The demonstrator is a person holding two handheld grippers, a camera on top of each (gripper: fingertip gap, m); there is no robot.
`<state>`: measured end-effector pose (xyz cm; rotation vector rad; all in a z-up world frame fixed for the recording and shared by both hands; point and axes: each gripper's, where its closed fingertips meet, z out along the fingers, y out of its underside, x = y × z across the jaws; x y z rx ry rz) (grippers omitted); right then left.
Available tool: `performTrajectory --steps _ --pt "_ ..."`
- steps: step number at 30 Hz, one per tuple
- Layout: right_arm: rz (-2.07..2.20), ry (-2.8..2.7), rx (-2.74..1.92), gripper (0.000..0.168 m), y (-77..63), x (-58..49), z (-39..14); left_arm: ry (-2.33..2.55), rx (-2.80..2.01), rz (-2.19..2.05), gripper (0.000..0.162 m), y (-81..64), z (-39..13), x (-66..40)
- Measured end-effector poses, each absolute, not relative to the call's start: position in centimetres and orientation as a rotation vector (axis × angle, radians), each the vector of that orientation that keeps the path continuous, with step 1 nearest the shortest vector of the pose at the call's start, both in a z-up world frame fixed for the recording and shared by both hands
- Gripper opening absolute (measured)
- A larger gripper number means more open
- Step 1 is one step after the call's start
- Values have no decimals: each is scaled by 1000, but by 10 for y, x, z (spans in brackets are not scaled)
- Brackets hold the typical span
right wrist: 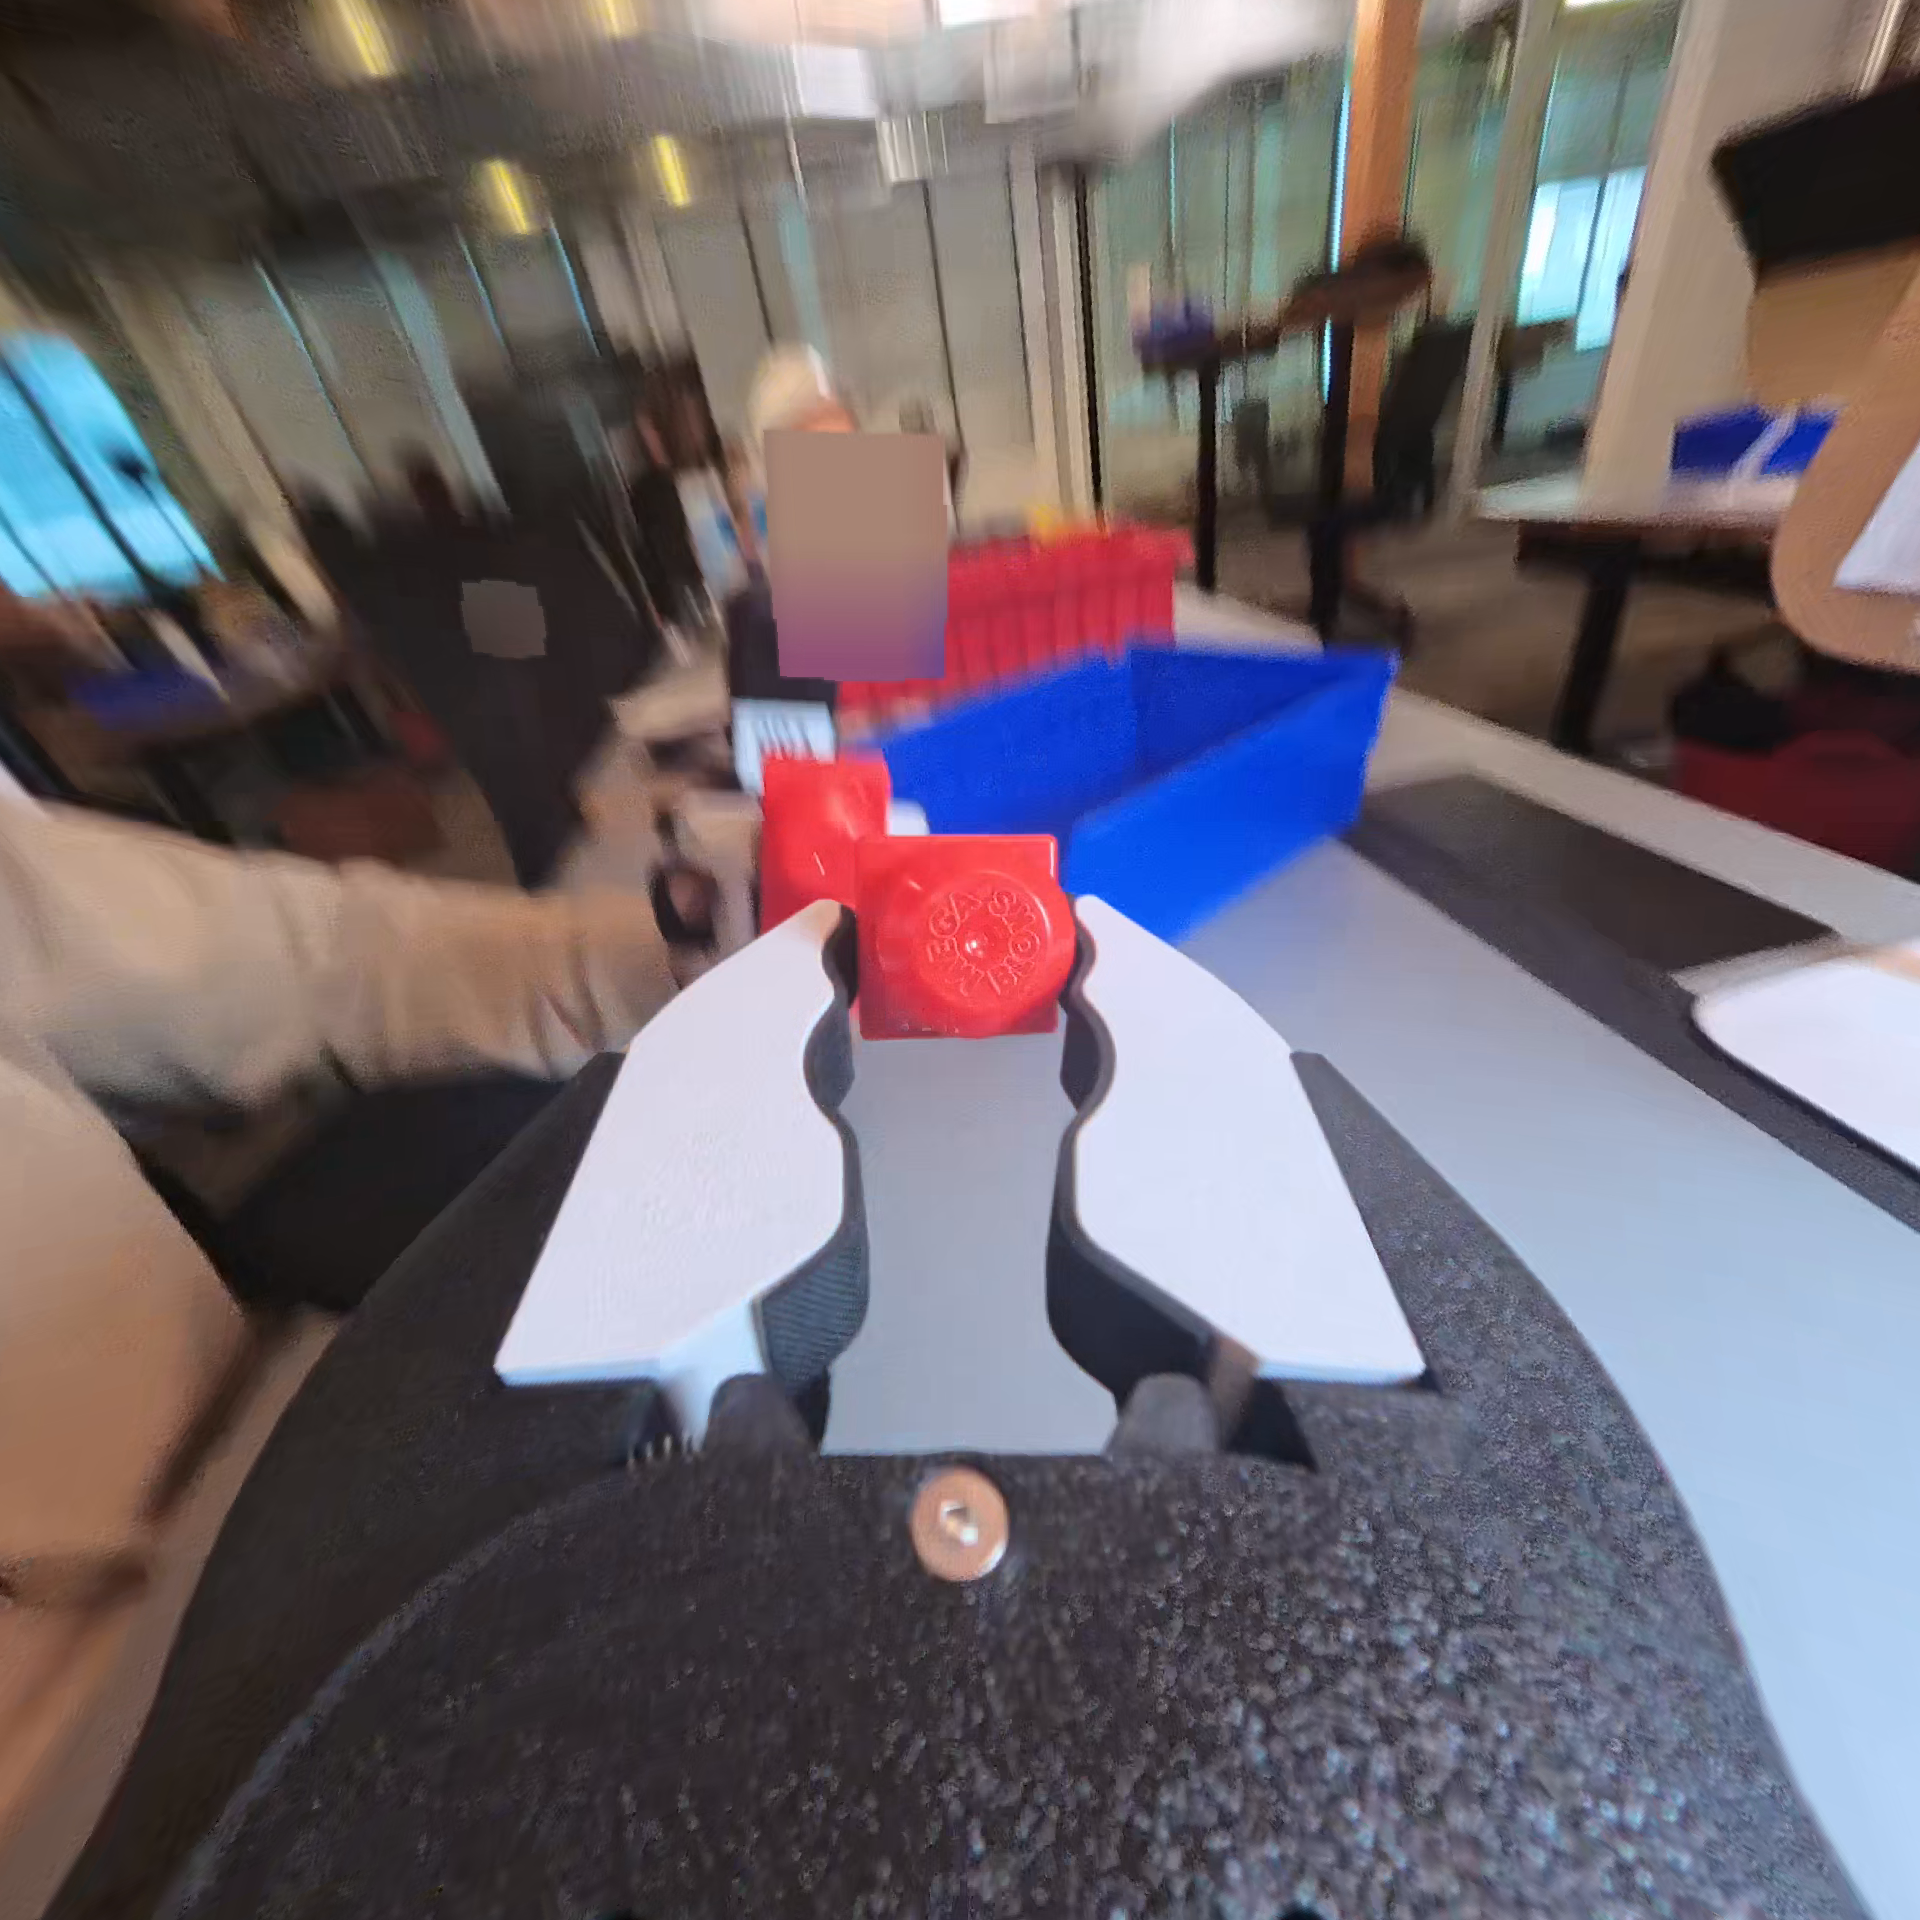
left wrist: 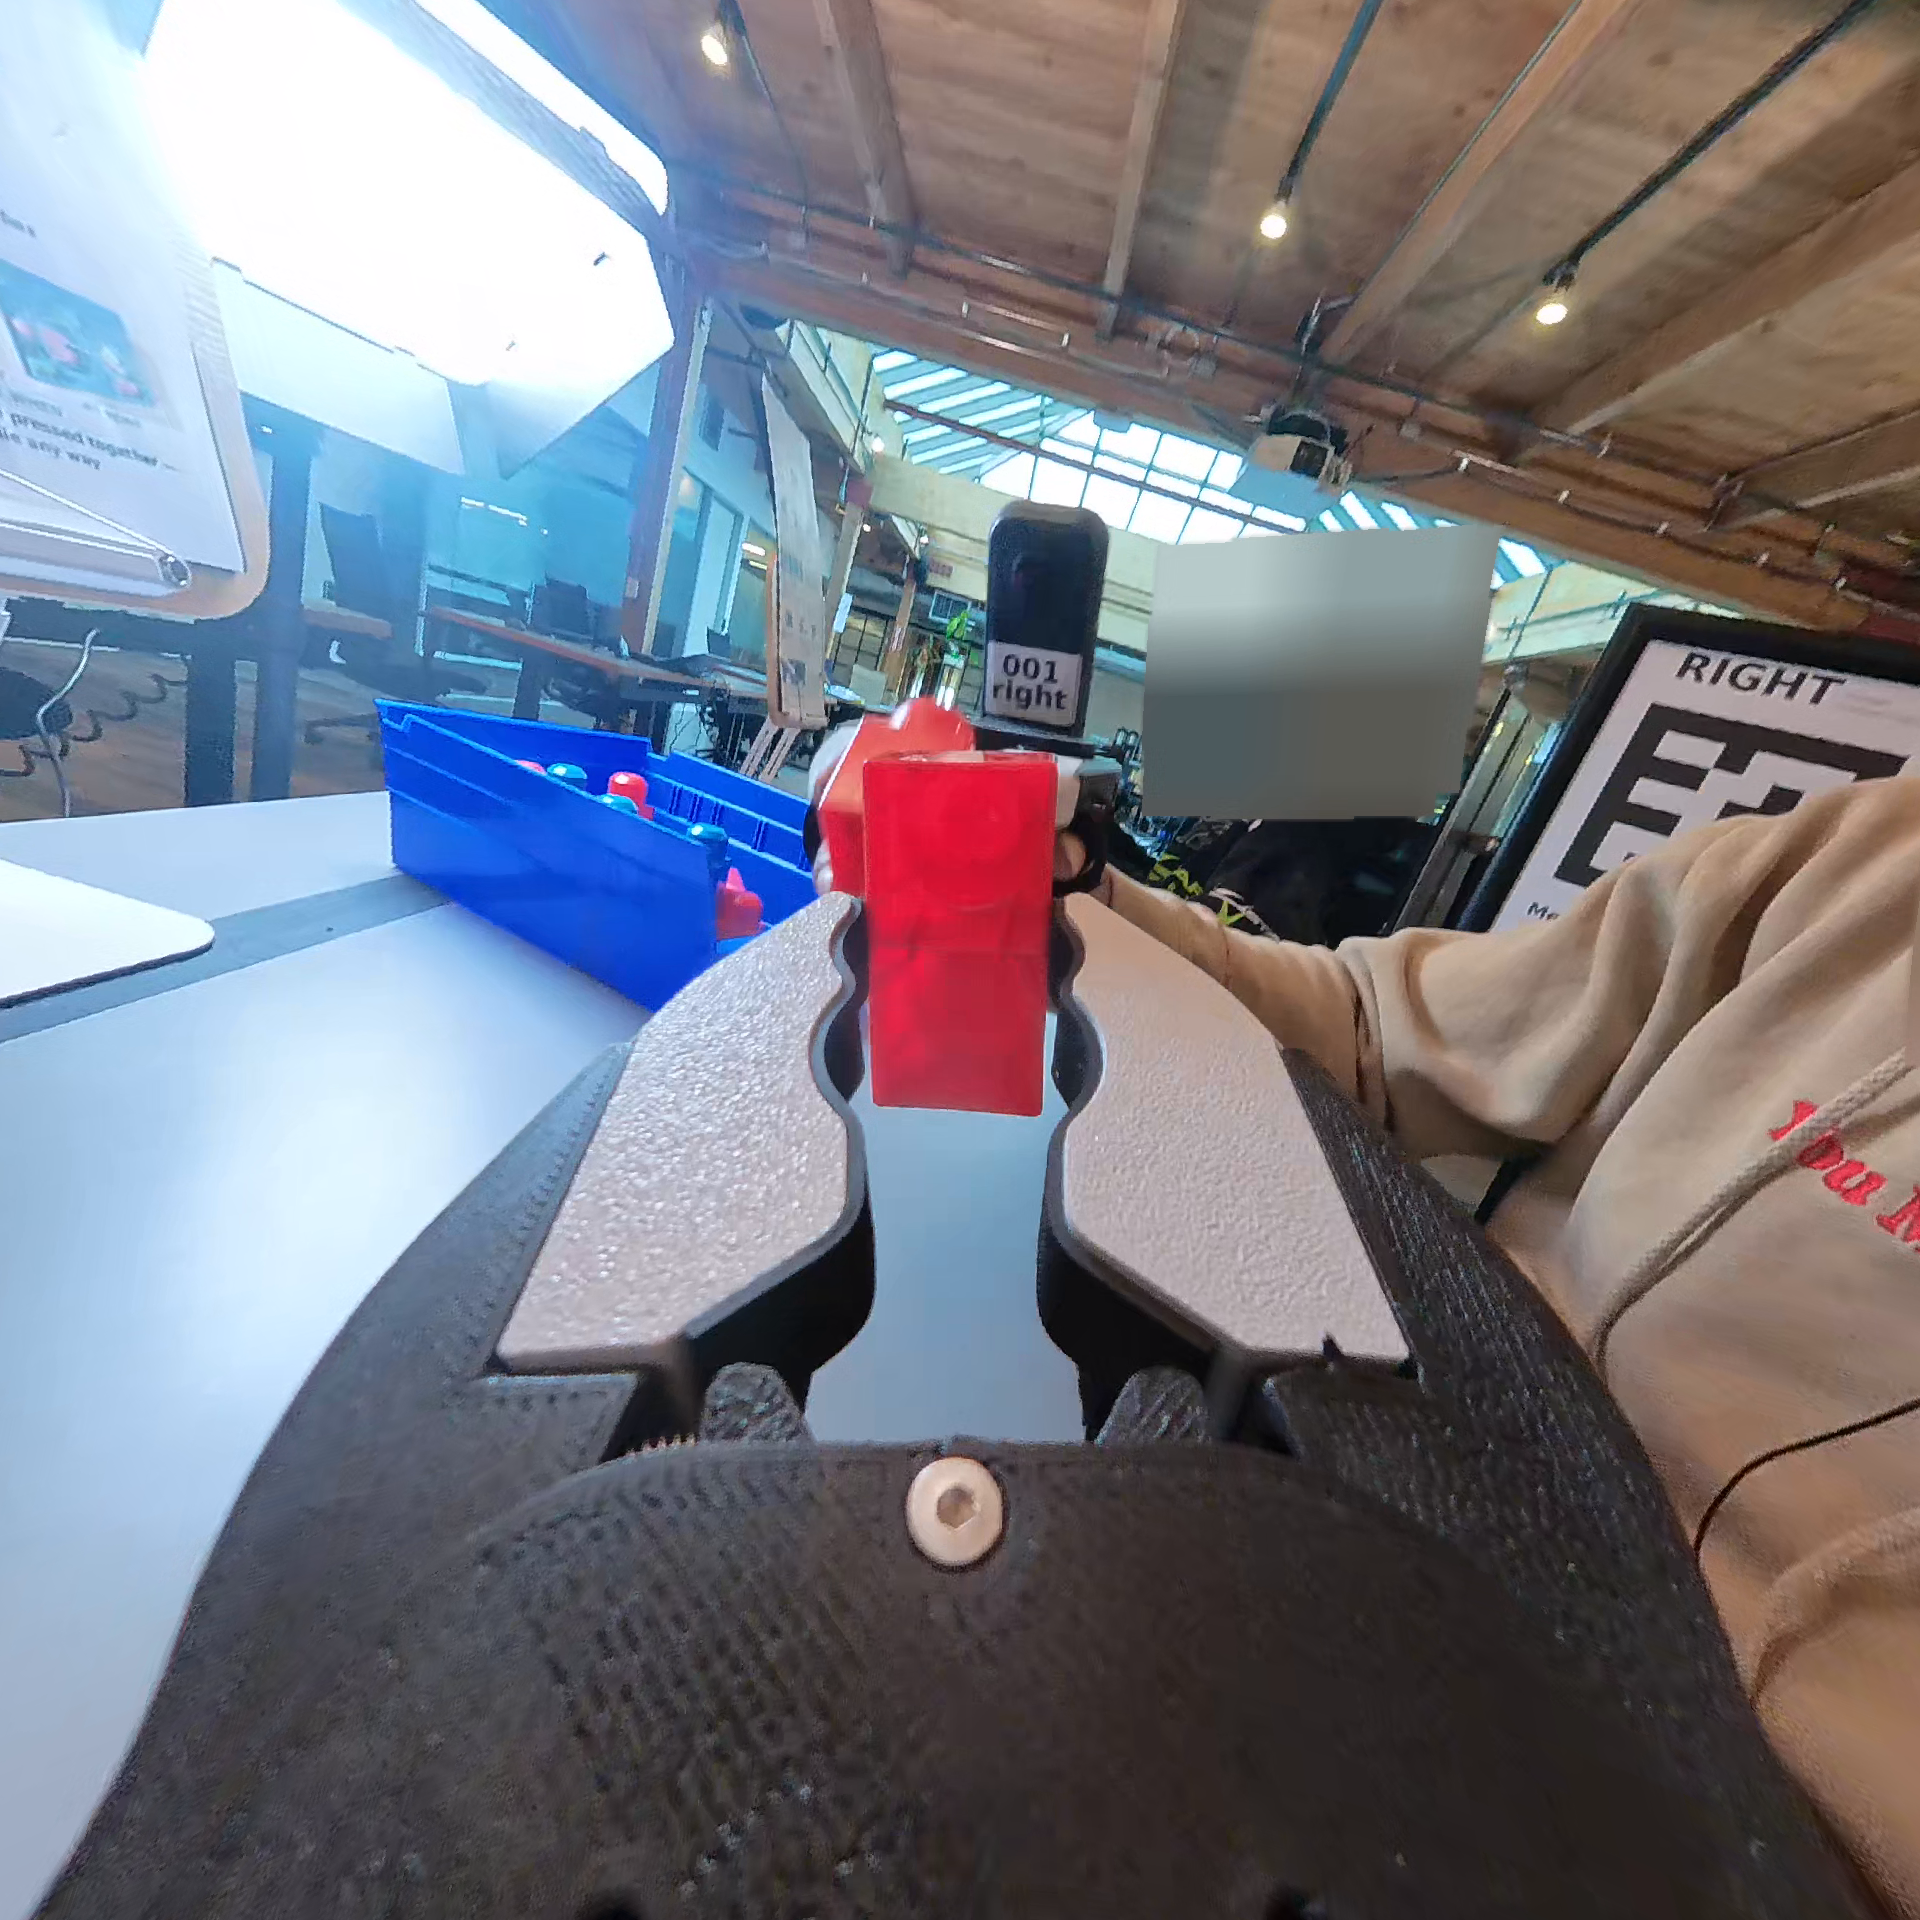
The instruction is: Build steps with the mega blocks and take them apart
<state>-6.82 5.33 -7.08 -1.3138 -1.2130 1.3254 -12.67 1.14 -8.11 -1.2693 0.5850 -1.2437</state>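
Both claws, left claw (left wrist: 954, 935) and right claw (right wrist: 956, 914), clamp red blocks (left wrist: 956, 935); blue bin (left wrist: 582, 883) holds red and blue blocks.

A blue plastic bin (left wrist: 540, 852) sits far left on the grey table (left wrist: 208, 1143). Near the table's left edge lies a white pad (left wrist: 83, 935). A framed black-and-white marker sign (left wrist: 1704, 790) stands far right.

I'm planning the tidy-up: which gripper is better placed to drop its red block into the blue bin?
Probably right. The right gripper holds the studded red block with the blue bin just beyond, slightly right. The left gripper holds the long red block, but the bin lies off to its side.
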Motion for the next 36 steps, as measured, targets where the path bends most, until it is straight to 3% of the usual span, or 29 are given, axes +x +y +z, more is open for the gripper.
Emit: performTrajectory --steps 5,30,36 --pt "1616 -1037 -1185 37 31 -74 -49 567 -1247 -1238 33 7 -77 -115" --pt "1354 -1453 -1396 37 9 -84 -95 765 -1496 -1199 33 1 -127 -79" --pt "1169 -1552 -1384 47 16 -74 -97 790 -1479 -1108 33 6 -125 -87"
